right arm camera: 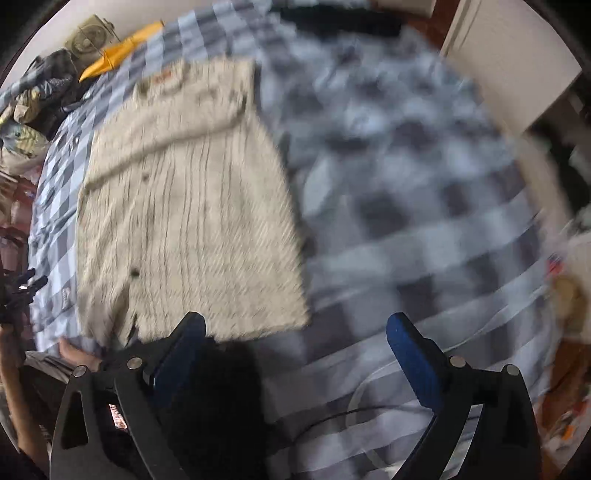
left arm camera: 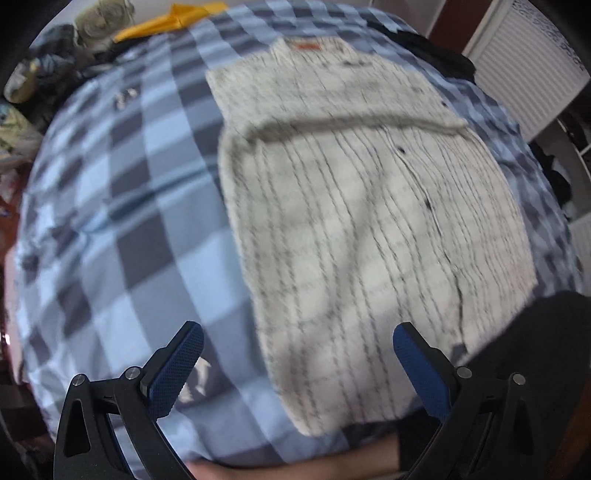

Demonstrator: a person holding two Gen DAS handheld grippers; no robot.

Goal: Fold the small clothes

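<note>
So the biggest thing going on is the bed cover (left arm camera: 122,229), a blue, grey and white checked spread that fills pretty much both views, a bit rumpled on the right side. Lying flat on it is the sweater (left arm camera: 369,221), a cream cable-knit thing with vertical ribs and dark flecks running down it, looks like a cardigan with a couple of small dark buttons along a front seam. One sleeve is folded straight across the chest as a thick band, and there's a little orange label at the neck on the far end. It sits roughly mid-bed, hem end nearest the person, and both pictures are motion-blurred so finer knit detail is hard to make out. Along the far left edge of the bed there's a heap of stuff, including a yellow cloth (left arm camera: 173,20) and some dark clothes (right arm camera: 51,81). Left gripper (left arm camera: 297,365) hangs over the near hem with its blue-padded fingers spread wide, nothing between them. Right gripper (right arm camera: 295,354) is off the sweater's near right corner, over bare bed cover, fingers also wide apart and holding nothing. A bare forearm (left arm camera: 295,469) shows along the near edge.
</note>
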